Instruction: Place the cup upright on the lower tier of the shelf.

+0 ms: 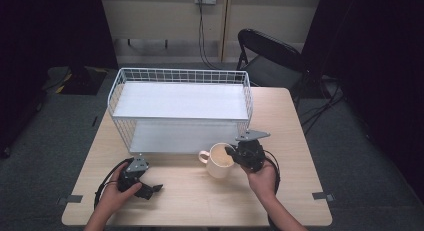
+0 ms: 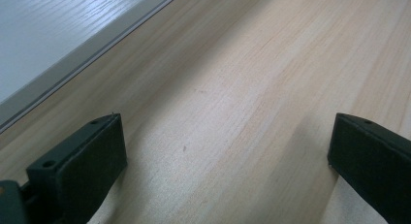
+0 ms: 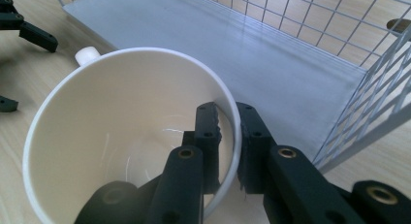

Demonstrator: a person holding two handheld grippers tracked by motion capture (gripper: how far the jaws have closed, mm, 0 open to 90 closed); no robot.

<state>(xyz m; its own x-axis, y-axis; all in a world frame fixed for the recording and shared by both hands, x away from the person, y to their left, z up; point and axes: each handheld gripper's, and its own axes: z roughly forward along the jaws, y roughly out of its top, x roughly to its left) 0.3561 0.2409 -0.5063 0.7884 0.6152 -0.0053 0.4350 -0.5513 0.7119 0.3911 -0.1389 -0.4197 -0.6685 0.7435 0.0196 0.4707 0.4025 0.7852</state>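
A cream mug (image 1: 218, 161) (image 3: 121, 136) stands in front of the white wire shelf rack (image 1: 181, 109), its handle pointing left. My right gripper (image 1: 233, 153) (image 3: 228, 112) is shut on the mug's right rim, one jaw inside the cup and one outside. In the right gripper view the mug's inside looks empty. My left gripper (image 1: 152, 189) (image 2: 225, 146) rests low over the bare wooden tabletop (image 2: 232, 88) near the front left, open, with nothing between its fingers.
The rack's lower white shelf board (image 3: 232, 54) lies just behind the mug, with wire mesh walls (image 3: 368, 88) at the sides. A black folding chair (image 1: 270, 58) stands behind the table. Bare tabletop (image 1: 200, 201) spreads between the two hands.
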